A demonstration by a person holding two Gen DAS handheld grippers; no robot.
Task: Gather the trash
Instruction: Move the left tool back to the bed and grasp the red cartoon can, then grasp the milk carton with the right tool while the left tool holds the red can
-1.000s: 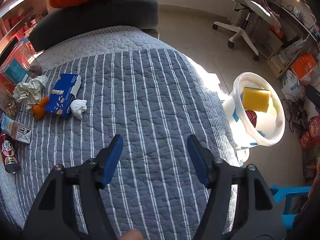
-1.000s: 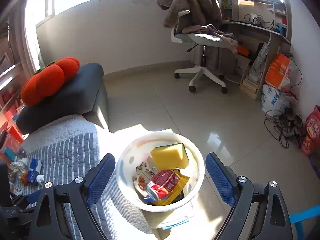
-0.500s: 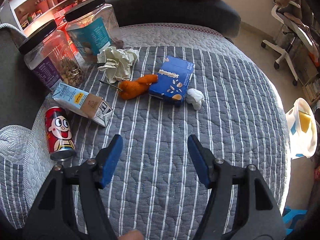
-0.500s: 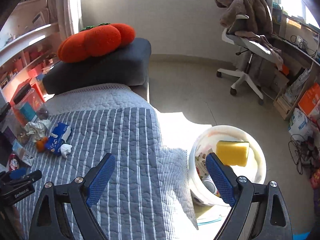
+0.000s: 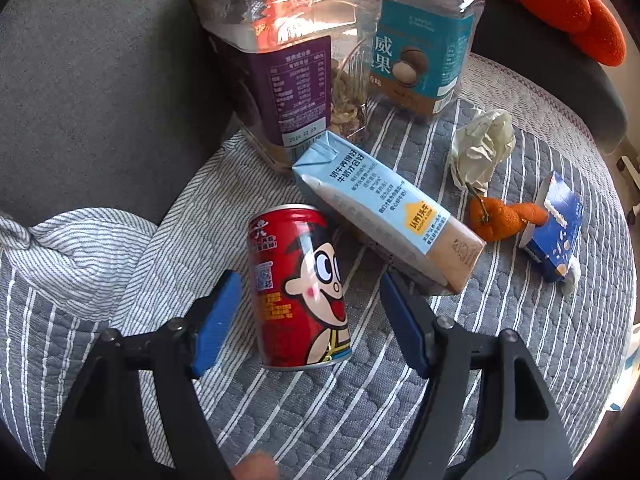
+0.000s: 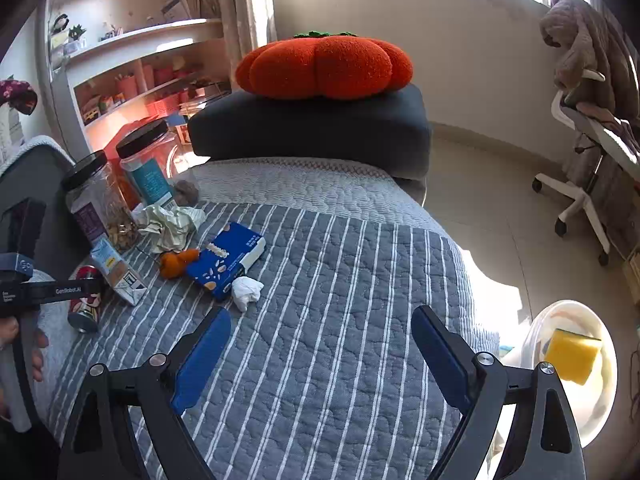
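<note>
2 grippers are in use. I have the left gripper [image 5: 310, 316] straddling the red can [image 5: 298, 288] lying on the striped quilt [image 5: 360, 408]; its jaws have just been widening to clear it. Right gripper [image 6: 320, 356] hangs unclenched, empty, near the white bin [image 6: 600, 408].

- The red can [image 5: 298, 288] is being flanked by the jaws of the left gripper [image 5: 310, 322], which have just been opening; a gap is being left on each side of it.
- Its far right side is being crowded by the milk carton [image 5: 386, 208], lying just beside it.
- Passage behind is being blocked by two tall jars [image 5: 288, 64].
- The striped quilt [image 6: 340, 320] under the wide-open right gripper [image 6: 320, 356] is being left bare.
- Ahead and to its left, the way is being cluttered by the blue box [image 6: 226, 260], white tissue [image 6: 246, 292] and orange peel [image 6: 176, 262].
</note>
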